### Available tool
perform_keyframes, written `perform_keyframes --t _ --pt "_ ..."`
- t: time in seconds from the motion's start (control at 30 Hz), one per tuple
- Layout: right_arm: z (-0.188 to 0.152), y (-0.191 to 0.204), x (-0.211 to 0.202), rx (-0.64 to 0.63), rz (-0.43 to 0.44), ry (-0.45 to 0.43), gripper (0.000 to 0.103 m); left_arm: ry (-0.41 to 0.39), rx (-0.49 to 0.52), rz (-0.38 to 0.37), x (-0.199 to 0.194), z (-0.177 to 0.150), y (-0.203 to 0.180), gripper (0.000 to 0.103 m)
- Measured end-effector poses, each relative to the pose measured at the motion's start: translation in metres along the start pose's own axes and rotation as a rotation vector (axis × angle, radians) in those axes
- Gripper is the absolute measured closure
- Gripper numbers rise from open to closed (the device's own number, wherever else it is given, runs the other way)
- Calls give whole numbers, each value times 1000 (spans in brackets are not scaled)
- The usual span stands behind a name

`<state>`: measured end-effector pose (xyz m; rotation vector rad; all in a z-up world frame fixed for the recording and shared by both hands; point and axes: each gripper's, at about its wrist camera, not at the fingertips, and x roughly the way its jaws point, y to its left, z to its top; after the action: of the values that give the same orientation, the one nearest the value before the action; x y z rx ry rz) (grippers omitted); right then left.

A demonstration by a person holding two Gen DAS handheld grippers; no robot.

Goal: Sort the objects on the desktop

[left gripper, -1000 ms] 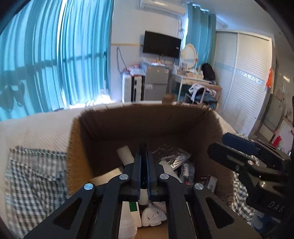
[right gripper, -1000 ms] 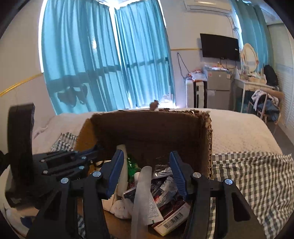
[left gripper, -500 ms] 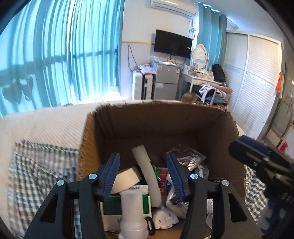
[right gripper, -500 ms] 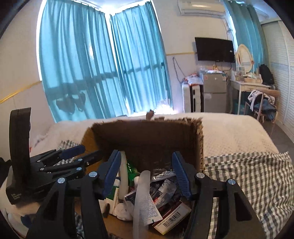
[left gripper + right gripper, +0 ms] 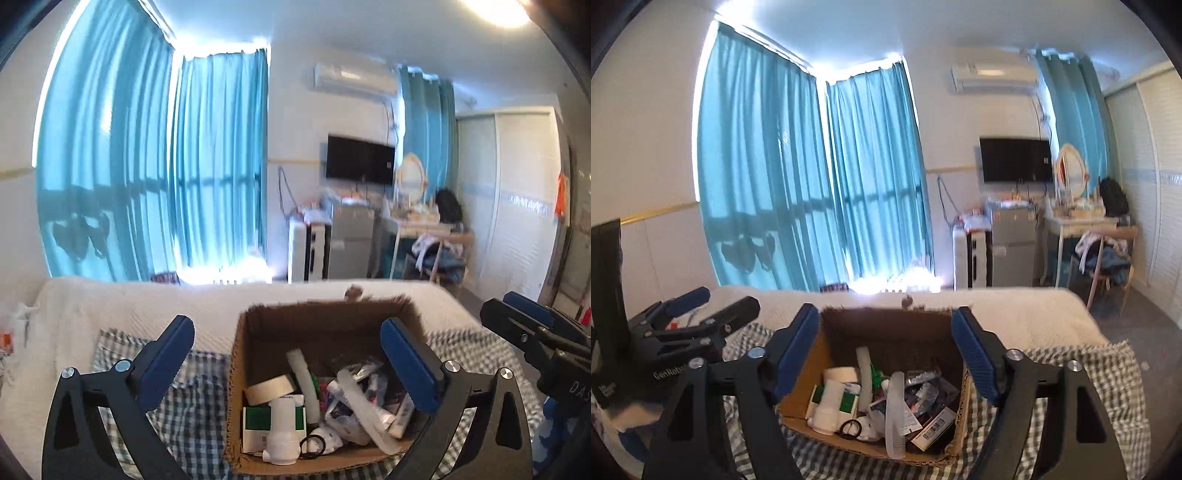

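left wrist view: the left tool (image 5: 288,354) is released, its blue pads spread wide and still opening, with nothing clasped between them. beyond the pads sits an open cardboard box (image 5: 236,369) on a blue-and-white checked cloth (image 5: 192,406) spread over a white bed (image 5: 110,306). the box is crowded with small things: a roll of tape (image 5: 269,387), a white bottle (image 5: 282,432) lying over a green-and-white carton (image 5: 255,419), a white tube (image 5: 303,380) leaning upright, a white comb (image 5: 365,410) and a black hair tie (image 5: 314,445) near the front wall. the right tool shows at the right edge, just beside the box.

right wrist view: the right tool (image 5: 886,350) is also released, jaws opening and empty, framing the same box (image 5: 801,373) from above its front. the comb (image 5: 895,413) lies tilted across the pile, next to a dark packet with a barcode (image 5: 932,430). the left tool (image 5: 701,310) hangs at the left, over the cloth (image 5: 1089,387). teal curtains (image 5: 812,184) and a wall television (image 5: 1015,160) stand behind the bed.
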<state>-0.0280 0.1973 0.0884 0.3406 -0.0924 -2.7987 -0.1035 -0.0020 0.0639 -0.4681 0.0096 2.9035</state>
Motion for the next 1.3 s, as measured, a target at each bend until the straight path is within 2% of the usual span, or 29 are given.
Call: perform_keyframes --t 0.13,0.2,0.27,0.33,0.47,0.57,0.73,1.0,1.3 --pt "4 8 -33 -3 -2 -41 12 -67 -15 12 -42 18 1 0" --pt "4 12 -46 6 15 -43 11 -89 -22 24 -63 20 1 0" --pt "2 16 -55 3 24 -39 11 -88 -18 15 -76 18 1 0" --pt "-3 20 -64 -10 19 -34 9 -55 -1 0 -84 14 0 0" --pt "-19 25 -80 -26 6 -17 6 -54 49 47 -100 -1 -7 0" --pt "-32 26 -81 -35 -5 21 4 -43 34 28 -107 -10 -7 0" --pt "-58 21 -78 -41 -48 58 4 27 -23 12 -104 -32 0 0" --pt "-103 -7 -44 7 -84 149 4 85 -56 20 -83 -65 14 0" --pt "-125 -21 -17 34 -73 221 4 151 -79 20 -49 -94 20 0"
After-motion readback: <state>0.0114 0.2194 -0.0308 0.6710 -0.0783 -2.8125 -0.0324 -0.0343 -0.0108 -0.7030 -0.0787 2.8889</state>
